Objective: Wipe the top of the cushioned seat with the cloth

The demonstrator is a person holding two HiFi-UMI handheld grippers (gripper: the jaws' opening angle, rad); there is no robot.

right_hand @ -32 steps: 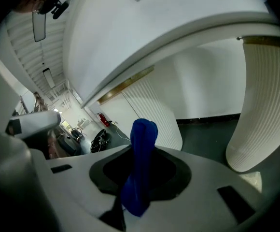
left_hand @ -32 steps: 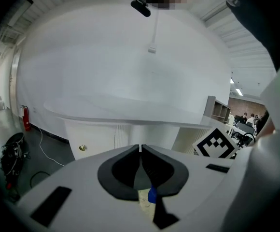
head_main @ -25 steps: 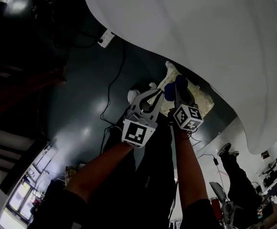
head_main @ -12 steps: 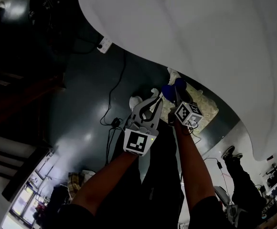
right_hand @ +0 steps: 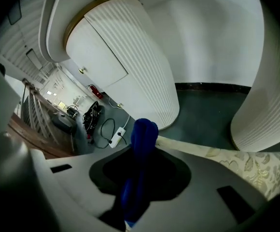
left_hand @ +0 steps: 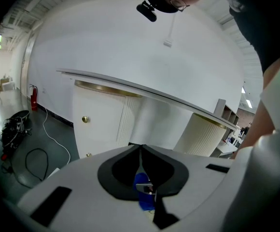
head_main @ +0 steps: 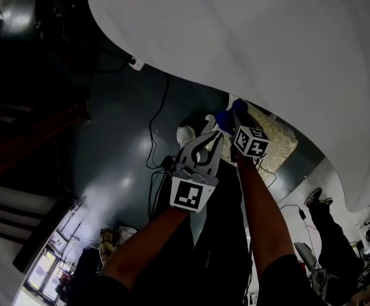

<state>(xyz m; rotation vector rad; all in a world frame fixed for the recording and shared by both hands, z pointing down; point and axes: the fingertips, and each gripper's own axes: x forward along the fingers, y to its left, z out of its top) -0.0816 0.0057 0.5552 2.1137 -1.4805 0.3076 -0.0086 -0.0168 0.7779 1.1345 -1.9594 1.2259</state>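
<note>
The cushioned seat [head_main: 275,140] has a cream floral top and pokes out from under the white counter; its edge also shows in the right gripper view [right_hand: 256,167]. My right gripper [head_main: 235,121] is shut on a bunched blue cloth [head_main: 226,116], held at the seat's near-left edge. In the right gripper view the cloth [right_hand: 143,132] stands up between the jaws of the right gripper [right_hand: 141,153]. My left gripper [head_main: 215,136] is just left of it with its tips together over the dark floor. In its own view the left gripper [left_hand: 141,149] is shut, with a bit of blue behind the tips.
A big white curved counter [head_main: 268,43] overhangs the seat. A power strip [head_main: 134,62] and cables [head_main: 152,132] lie on the dark floor. White fluted cabinet pillars [right_hand: 130,62] [right_hand: 270,105] stand either side of the seat. Another person's legs [head_main: 328,231] are at lower right.
Both grippers have drifted a little to the right together. The blue cloth stays clamped in the right gripper by the seat's edge, and the left gripper stays shut.
</note>
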